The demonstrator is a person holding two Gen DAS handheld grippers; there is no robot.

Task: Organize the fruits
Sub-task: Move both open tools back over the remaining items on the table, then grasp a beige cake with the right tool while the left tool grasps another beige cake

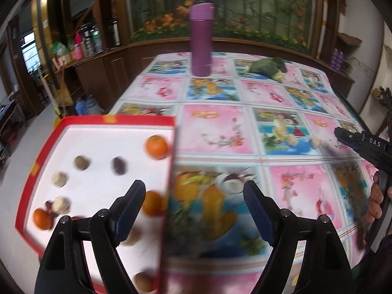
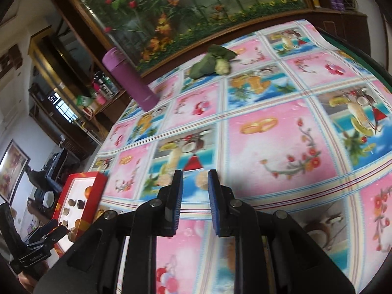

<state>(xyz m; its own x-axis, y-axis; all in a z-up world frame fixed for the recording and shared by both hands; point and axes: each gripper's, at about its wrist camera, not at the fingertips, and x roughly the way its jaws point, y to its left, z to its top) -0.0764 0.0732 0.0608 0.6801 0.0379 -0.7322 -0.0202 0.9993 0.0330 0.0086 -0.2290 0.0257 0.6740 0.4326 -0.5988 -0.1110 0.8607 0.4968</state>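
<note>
I am holding the left gripper [image 1: 193, 191] jaws wide, empty, straddling the red-rimmed white cardboard box's [image 1: 169, 183] edge; right gripper [image 2: 195, 175] jaws closed, empty.

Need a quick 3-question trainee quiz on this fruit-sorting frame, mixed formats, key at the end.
1. True or false: the red box holds oranges and small round fruits.
2. Multiple choice: the purple bottle is A) lying in the box, B) standing on the table, C) held by a gripper.
3. Short answer: which gripper has its jaws wide apart with nothing between them, the left gripper or the right gripper?

Key: 1 true; 2 B; 3 left, the right one's jaws are nearly closed on nothing.
</note>
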